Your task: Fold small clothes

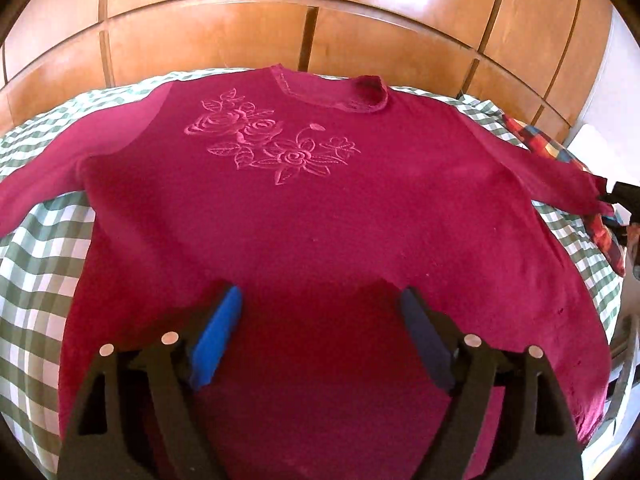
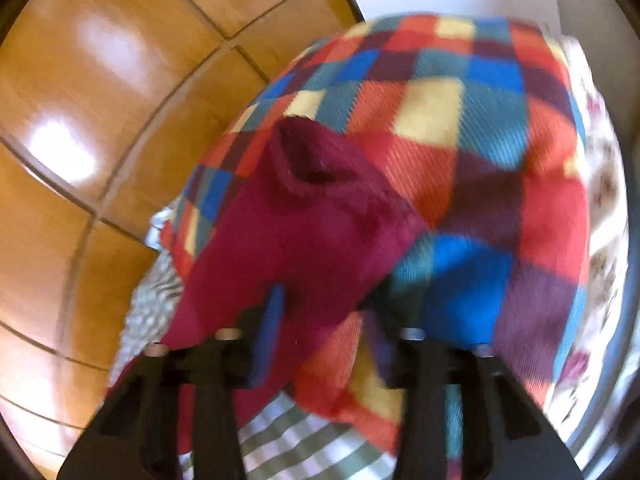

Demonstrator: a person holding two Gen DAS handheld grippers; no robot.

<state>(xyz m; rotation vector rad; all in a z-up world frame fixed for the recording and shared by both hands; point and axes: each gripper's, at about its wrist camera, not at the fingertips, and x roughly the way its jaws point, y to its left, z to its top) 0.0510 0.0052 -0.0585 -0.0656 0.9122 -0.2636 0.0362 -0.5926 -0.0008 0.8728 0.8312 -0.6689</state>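
Left wrist view: magenta sweater (image 1: 320, 216) lies face up and spread flat on the bed, collar far from the left gripper (image 1: 320, 308), hem near it. Embroidered roses (image 1: 272, 148) sit ahead, toward the collar. Left gripper hangs over the lower body of the sweater, jaws wide, nothing between them.

Right wrist view, blurred: sweater sleeve (image 2: 296, 232) runs forward from the right gripper (image 2: 324, 308), its open cuff (image 2: 308, 160) at the far end, lying over a multicoloured plaid blanket (image 2: 480, 160). Jaws fairly narrow, straddling the near sleeve cloth; whether the pads pinch it I cannot tell.

Green checked bedcover (image 1: 36, 272) under everything; wooden wardrobe panels (image 1: 248, 36) beyond.

Judgement: laying-out looks done, first sleeve fold starting. Next move calls for a firm pinch on the sleeve, then carrying it inward across the chest.
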